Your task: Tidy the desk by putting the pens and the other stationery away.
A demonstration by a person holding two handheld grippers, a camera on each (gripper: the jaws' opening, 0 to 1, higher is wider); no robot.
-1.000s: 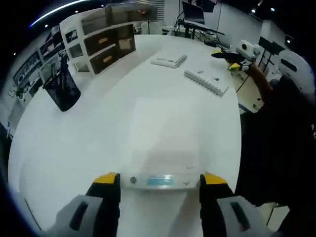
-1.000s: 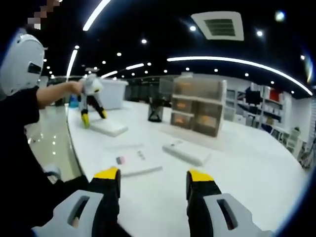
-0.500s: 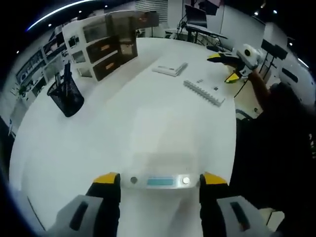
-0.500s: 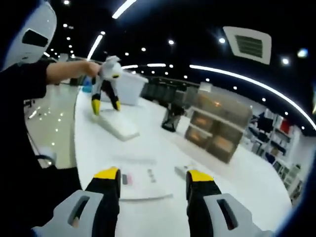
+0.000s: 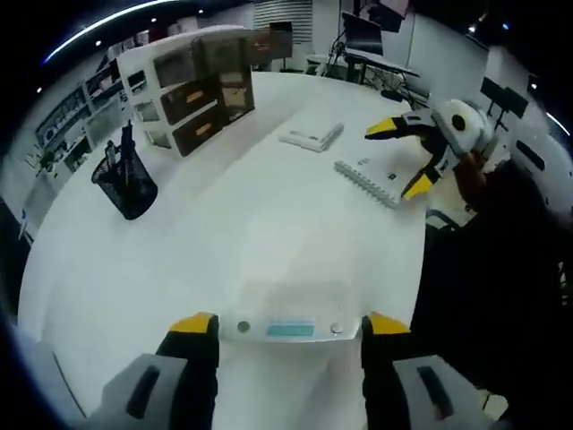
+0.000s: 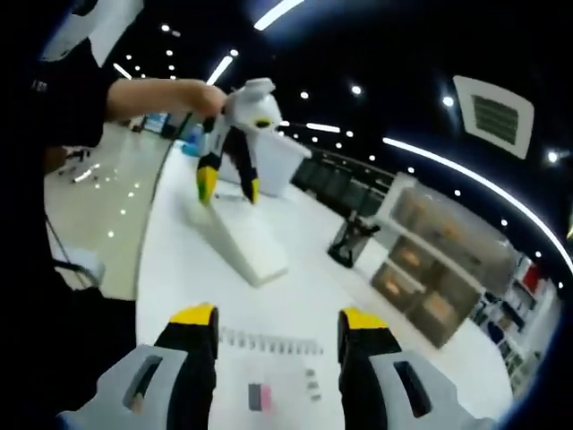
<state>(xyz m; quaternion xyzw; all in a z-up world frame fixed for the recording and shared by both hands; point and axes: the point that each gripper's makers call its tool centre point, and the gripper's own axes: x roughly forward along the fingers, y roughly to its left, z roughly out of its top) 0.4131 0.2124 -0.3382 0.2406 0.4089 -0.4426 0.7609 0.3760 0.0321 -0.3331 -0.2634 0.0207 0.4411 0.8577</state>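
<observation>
My left gripper (image 5: 290, 333) is open low over the white table (image 5: 224, 242), its jaws on either side of a flat white scale (image 5: 288, 328) with a small display. My right gripper (image 5: 399, 158) enters from the right, open, just above a white spiral notebook (image 5: 369, 176). In the right gripper view, my right gripper (image 6: 277, 324) is open above that notebook (image 6: 269, 381). Beyond it, a hand holds my left gripper (image 6: 230, 186) over the scale (image 6: 248, 248). A black mesh pen holder (image 5: 128, 184) with pens stands at the left.
A set of translucent drawers (image 5: 192, 88) stands at the table's far side, also seen as drawers (image 6: 437, 269) behind the pen holder (image 6: 349, 242). A flat white booklet (image 5: 311, 136) lies past the notebook. The person's dark sleeve (image 5: 501, 269) is along the right edge.
My right gripper has swung in and down over the spiral notebook, now nearer in the left gripper view. The left gripper stays at the scale. Both stay open.
</observation>
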